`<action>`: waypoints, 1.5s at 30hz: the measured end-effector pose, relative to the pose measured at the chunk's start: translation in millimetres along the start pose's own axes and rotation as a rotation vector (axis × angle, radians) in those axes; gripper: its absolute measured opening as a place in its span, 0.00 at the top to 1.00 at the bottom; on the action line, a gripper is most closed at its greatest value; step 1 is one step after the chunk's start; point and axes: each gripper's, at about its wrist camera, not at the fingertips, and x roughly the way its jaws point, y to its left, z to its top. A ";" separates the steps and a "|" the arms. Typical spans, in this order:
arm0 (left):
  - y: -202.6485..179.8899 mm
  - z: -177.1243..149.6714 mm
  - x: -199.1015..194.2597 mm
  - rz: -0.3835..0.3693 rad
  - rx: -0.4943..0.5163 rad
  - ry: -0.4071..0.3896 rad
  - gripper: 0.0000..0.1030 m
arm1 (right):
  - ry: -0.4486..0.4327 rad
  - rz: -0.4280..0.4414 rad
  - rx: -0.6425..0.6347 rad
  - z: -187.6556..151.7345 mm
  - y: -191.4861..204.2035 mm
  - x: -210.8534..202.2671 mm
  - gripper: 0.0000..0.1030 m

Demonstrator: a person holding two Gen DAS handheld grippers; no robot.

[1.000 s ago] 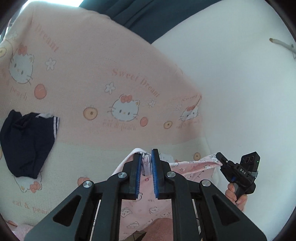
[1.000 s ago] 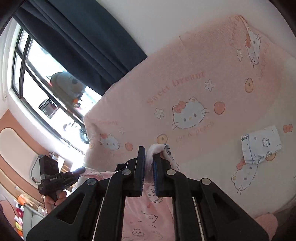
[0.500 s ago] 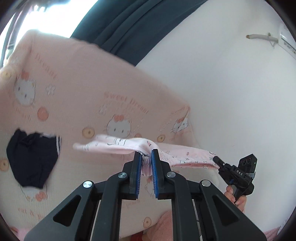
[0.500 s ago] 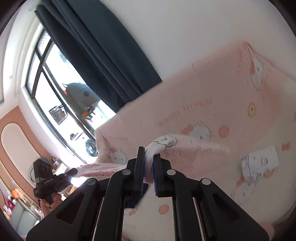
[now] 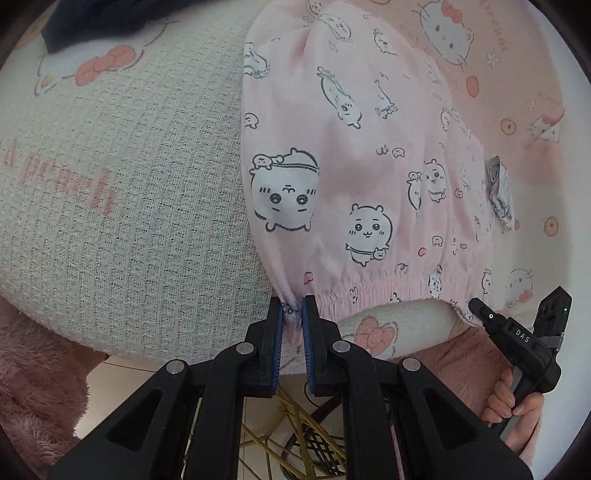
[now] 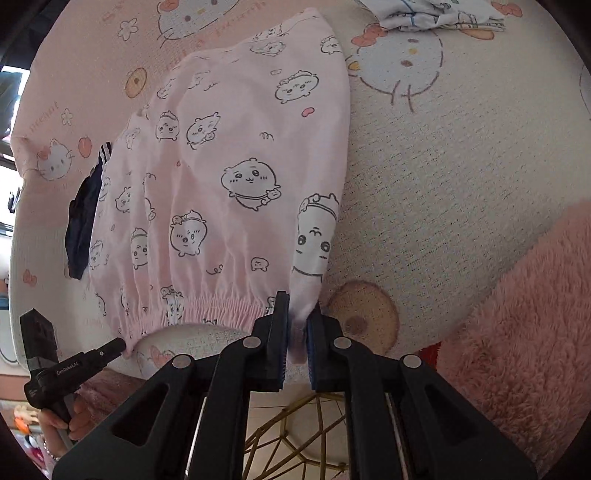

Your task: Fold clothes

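Note:
Pink shorts (image 5: 351,155) printed with cartoon animals lie spread flat on a cartoon-cat bed cover (image 5: 122,177), elastic waistband along the near edge. My left gripper (image 5: 293,314) is shut on the waistband's left corner. In the right wrist view the same shorts (image 6: 229,192) lie flat, and my right gripper (image 6: 298,317) is shut on the waistband's right corner. Each view also shows the other gripper: the right one (image 5: 476,308) at the far corner, the left one (image 6: 120,345) likewise, each held by a hand.
A dark navy garment (image 6: 83,218) lies left of the shorts, partly under them. A folded white printed garment (image 6: 439,16) sits at the far right of the bed. A fluffy pink sleeve (image 6: 517,314) is at the right. Below the bed edge stands a gold wire frame (image 6: 303,432).
Both grippers have come down steeply with the shorts, which were held stretched in the air and now lie spread flat on the bed. The grips have not changed.

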 end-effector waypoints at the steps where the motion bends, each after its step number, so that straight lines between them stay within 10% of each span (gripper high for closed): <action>1: 0.7 1.0 -2.4 -0.013 -0.001 -0.005 0.89 | -0.008 -0.007 -0.005 0.0 1.0 -0.8 0.93; 10: -20.4 -0.6 -42.2 -0.039 0.112 -0.078 0.89 | -0.135 -0.012 -0.073 -12.0 26.2 -59.7 0.93; 16: 3.9 0.6 0.7 0.105 -0.025 0.079 0.81 | 0.149 -0.073 0.042 -21.6 8.7 -1.1 0.84; 20: -1.2 4.2 -30.2 0.065 -0.009 0.000 0.80 | 0.017 -0.111 -0.002 -20.0 21.4 -33.7 0.84; 26: -17.7 100.3 -78.7 0.105 0.161 -0.215 0.80 | -0.220 -0.114 -0.232 44.9 83.1 -88.1 0.83; 31: -2.4 235.3 -58.3 0.088 0.166 -0.281 0.80 | -0.279 -0.001 -0.429 152.0 172.1 -40.7 0.83; 37: -3.9 317.5 -4.6 0.090 0.142 -0.242 0.79 | -0.090 0.065 -0.534 248.2 254.9 82.3 0.83; 45: 3.4 335.0 5.0 0.096 -0.006 -0.142 0.72 | 0.170 -0.191 -0.539 256.2 224.5 122.9 0.84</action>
